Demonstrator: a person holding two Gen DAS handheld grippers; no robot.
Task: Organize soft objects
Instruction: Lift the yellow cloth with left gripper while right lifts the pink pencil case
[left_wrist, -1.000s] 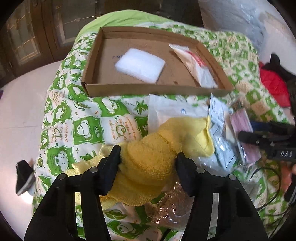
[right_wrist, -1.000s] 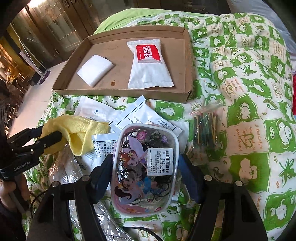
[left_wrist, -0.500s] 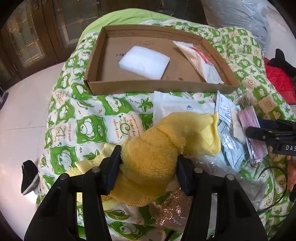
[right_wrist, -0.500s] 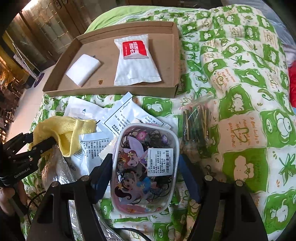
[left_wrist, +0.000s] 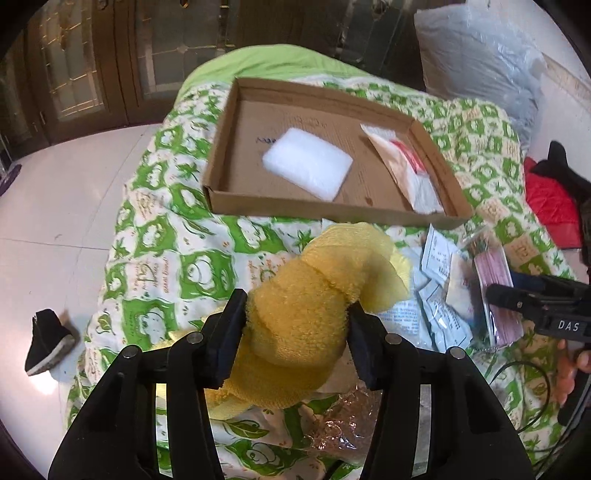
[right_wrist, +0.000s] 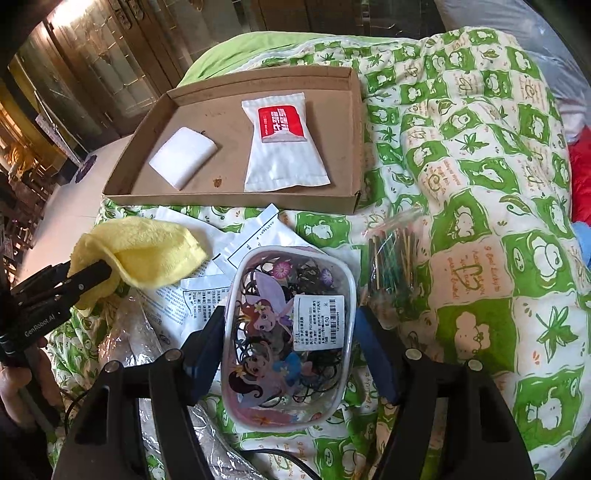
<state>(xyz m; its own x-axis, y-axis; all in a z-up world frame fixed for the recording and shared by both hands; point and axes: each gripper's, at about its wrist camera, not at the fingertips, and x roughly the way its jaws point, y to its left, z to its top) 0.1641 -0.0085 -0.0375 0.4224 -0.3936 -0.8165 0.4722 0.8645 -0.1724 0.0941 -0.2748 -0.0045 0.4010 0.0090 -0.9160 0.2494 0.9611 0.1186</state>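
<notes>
My left gripper (left_wrist: 295, 325) is shut on a bunched yellow towel (left_wrist: 314, 306) and holds it above the green patterned quilt, short of the cardboard tray (left_wrist: 221, 147). The towel also shows in the right wrist view (right_wrist: 147, 254). The tray holds a white foam pad (left_wrist: 306, 166) and a white packet with a red label (right_wrist: 282, 144). My right gripper (right_wrist: 288, 332) has its fingers around a clear pouch of hair ties (right_wrist: 291, 332) that lies on the quilt; I cannot tell if it grips.
Several paper packets (right_wrist: 221, 251) lie between the tray and the pouch. A bag of coloured sticks (right_wrist: 391, 262) lies right of the pouch. Crinkled plastic (left_wrist: 332, 417) lies under the left gripper. A black shoe (left_wrist: 48, 347) is on the floor.
My left gripper has lifted the yellow towel and moved it forward toward the tray. The right gripper has stayed around the pouch with only a small shift.
</notes>
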